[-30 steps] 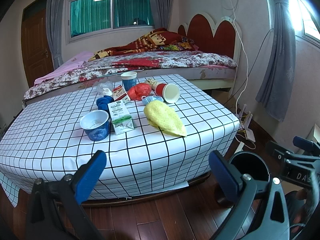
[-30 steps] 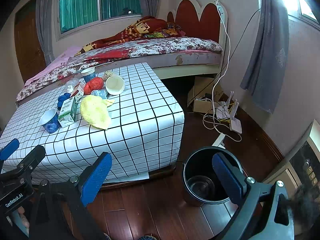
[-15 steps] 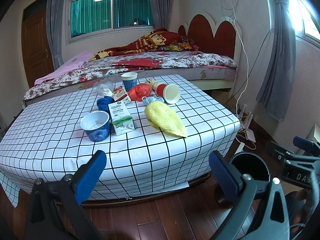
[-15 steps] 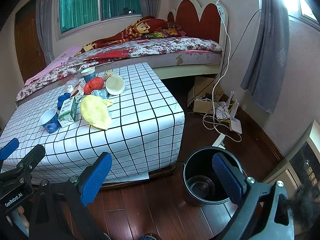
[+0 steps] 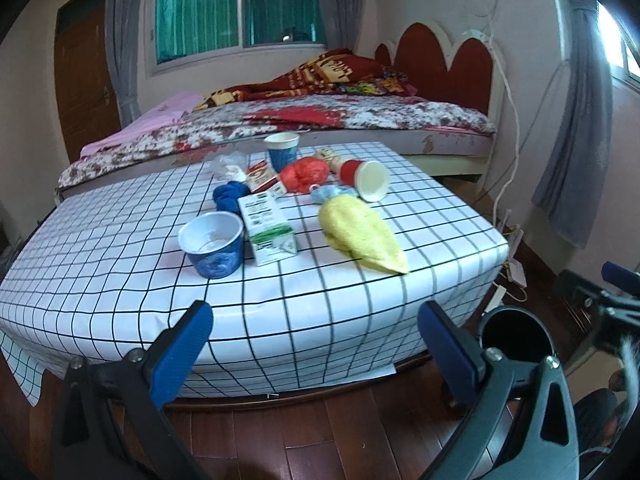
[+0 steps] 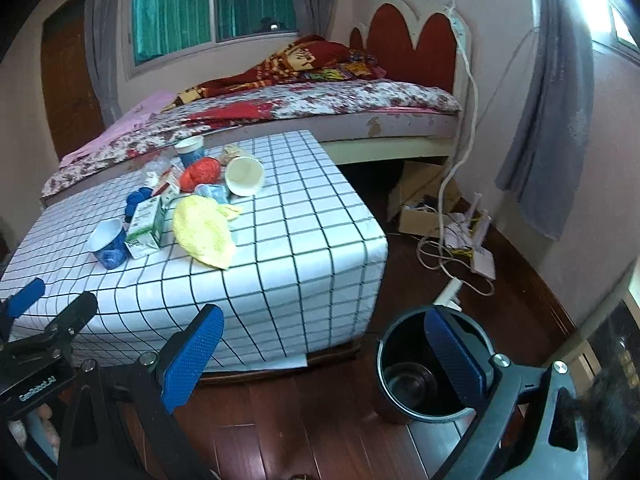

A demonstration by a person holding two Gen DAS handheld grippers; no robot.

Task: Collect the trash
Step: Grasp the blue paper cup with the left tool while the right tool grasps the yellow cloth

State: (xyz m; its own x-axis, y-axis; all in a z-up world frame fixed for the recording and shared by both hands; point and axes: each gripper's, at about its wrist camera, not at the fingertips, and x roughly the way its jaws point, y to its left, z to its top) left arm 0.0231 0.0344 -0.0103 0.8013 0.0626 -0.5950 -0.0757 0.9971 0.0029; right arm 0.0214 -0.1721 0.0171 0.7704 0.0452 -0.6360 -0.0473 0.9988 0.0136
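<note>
My left gripper (image 5: 314,330) and right gripper (image 6: 324,344) both stand spread and empty, low before the table (image 5: 120,264). The trash lies ahead and above on it; the cup (image 5: 212,246) is nearest, probably closer to my left. The bin (image 6: 424,368) stands right of the table.

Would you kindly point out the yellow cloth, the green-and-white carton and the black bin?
yellow cloth (image 5: 362,232), left wrist view, middle of its top surface.
green-and-white carton (image 5: 267,227), left wrist view, its upper face.
black bin (image 6: 404,384), right wrist view, inner wall.
</note>
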